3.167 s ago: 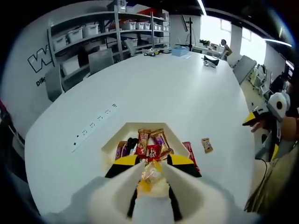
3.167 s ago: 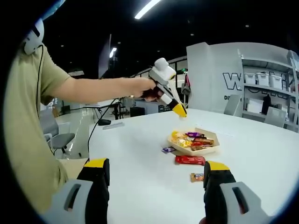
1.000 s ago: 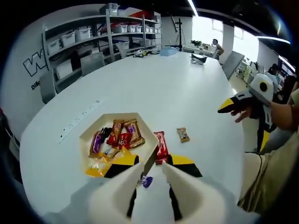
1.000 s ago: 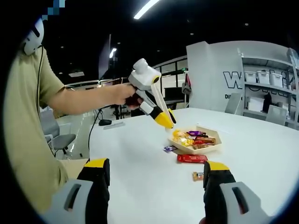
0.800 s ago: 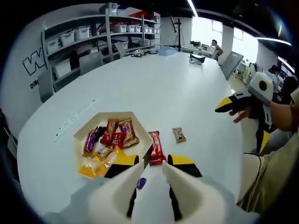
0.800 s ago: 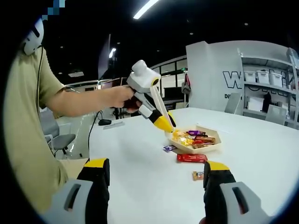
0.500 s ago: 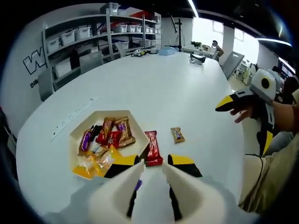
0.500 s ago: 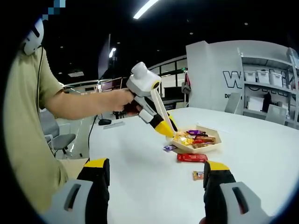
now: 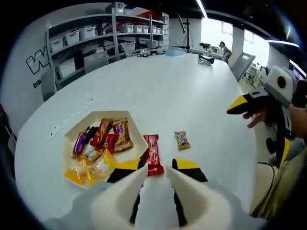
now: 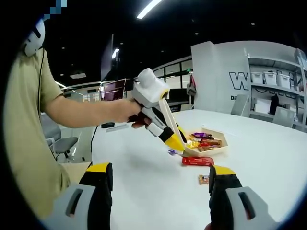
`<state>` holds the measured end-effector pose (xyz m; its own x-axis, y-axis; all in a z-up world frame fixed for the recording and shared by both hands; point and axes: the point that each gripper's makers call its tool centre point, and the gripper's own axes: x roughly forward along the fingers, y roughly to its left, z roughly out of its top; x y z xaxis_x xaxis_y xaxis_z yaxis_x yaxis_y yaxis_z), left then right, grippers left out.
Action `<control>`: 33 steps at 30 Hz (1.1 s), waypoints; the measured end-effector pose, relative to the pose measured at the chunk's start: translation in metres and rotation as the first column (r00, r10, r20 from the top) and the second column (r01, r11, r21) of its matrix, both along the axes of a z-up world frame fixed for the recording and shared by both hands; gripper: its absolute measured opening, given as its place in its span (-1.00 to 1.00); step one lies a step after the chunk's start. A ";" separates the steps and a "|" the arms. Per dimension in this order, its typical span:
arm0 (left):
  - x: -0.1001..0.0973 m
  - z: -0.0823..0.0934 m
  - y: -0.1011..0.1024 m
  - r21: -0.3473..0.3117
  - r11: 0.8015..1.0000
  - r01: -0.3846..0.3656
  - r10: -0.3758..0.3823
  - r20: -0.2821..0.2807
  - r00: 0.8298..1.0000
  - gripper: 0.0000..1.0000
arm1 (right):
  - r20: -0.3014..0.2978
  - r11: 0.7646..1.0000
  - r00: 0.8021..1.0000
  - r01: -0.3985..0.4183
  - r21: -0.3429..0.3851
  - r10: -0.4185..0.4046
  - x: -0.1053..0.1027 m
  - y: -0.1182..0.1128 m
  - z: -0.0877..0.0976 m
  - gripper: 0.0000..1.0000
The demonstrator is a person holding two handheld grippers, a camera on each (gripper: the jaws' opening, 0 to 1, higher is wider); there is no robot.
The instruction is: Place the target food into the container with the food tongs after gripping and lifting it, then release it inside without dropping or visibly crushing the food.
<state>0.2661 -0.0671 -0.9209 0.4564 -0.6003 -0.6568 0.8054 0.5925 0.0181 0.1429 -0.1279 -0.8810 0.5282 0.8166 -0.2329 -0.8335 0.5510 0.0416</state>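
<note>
A beige hexagonal tray [image 9: 125, 115] holds several wrapped sweets, with yellow packets [image 9: 93, 167] at its near corner. A red bar [image 9: 153, 154] and a small brown sweet [image 9: 182, 139] lie on the white table just right of it. My left gripper [image 9: 158, 165] hovers open over the near end of the red bar, nothing between its jaws. In the right gripper view the left gripper [image 10: 176, 143] points down beside the tray [image 10: 211, 149], with a small purple sweet [image 10: 171, 152] by its tips. My right gripper [image 10: 160, 168] hangs wide open and empty, well short of the red bar [image 10: 197, 161].
The big white table [image 9: 158, 81] stretches away beyond the tray, with chairs and shelving [image 9: 96, 33] of bins past its far edge. A hand holds the right gripper [image 9: 261, 125] off the table's right side. A small brown sweet [image 10: 203, 179] lies nearest my right jaws.
The yellow sweet held 3.2 s ago now lies in the tray. My left gripper has since dropped low beside the tray, toward the purple sweet and red bar. The right gripper has stayed put.
</note>
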 end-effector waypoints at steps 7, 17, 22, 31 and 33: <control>0.005 -0.008 -0.006 0.000 1.000 -0.020 0.020 0.001 1.000 -0.53 | 0.001 1.000 1.000 0.002 -0.001 -0.002 0.000 -0.002 0.000 0.63; 0.010 -0.016 -0.008 -0.002 0.999 -0.052 0.052 0.001 0.999 -0.53 | -0.002 1.000 1.000 0.005 -0.002 -0.005 0.001 -0.003 0.000 0.63; 0.013 -0.017 -0.008 -0.003 0.998 -0.068 0.068 0.000 0.998 -0.53 | 0.001 1.000 1.000 0.004 -0.001 -0.004 0.001 -0.003 0.001 0.63; 0.013 -0.026 -0.011 -0.009 0.997 -0.078 0.078 -0.025 0.997 -0.53 | -0.002 1.000 1.000 0.007 0.001 -0.007 0.001 -0.004 -0.001 0.63; 0.014 -0.028 -0.011 -0.005 0.997 -0.078 0.078 -0.027 0.997 -0.53 | -0.003 1.000 1.000 0.007 0.001 -0.007 0.001 -0.005 -0.001 0.63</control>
<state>0.2797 -0.0783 -0.9486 0.4841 -0.5675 -0.6660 0.7568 0.6536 -0.0068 0.1444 -0.1325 -0.8822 0.5333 0.8130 -0.2338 -0.8294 0.5568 0.0445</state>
